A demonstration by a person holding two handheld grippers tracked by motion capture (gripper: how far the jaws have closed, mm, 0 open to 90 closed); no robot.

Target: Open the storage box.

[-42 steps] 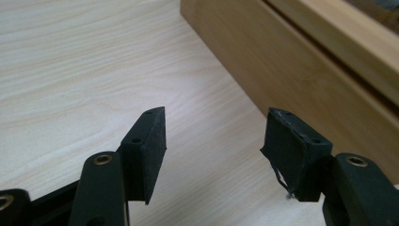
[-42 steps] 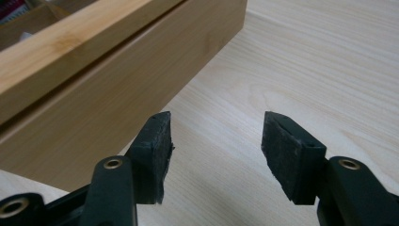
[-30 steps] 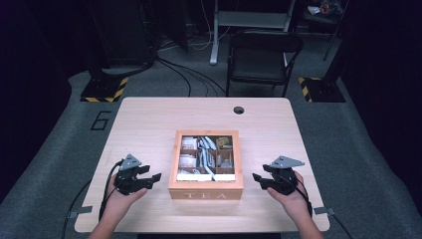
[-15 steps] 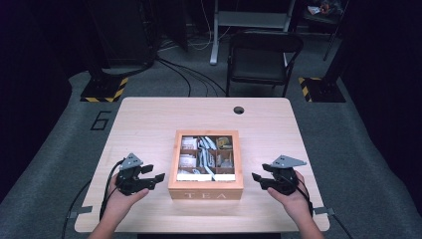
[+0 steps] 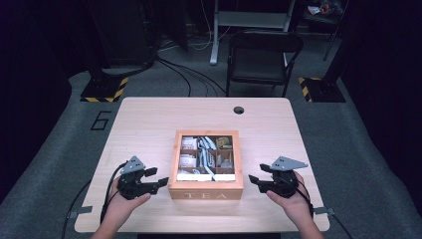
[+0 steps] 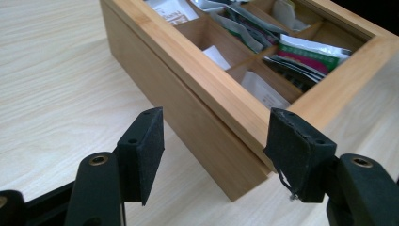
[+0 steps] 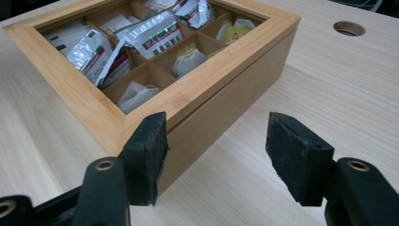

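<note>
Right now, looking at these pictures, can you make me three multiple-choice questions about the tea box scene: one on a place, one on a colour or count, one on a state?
1. Where is the wooden tea box?
A. between the two grippers
B. on the chair
C. on the floor

2. What colour are the pads of the jaws?
A. white
B. black
C. yellow

3. How do the jaws of the right gripper stand?
A. shut on a tea bag
B. shut on the box
C. open, holding nothing

Answers: 1 A, the left gripper and the right one flank it on the table. 2 B, both gripper views show black pads. 3 C, a gap shows between the pads.
</note>
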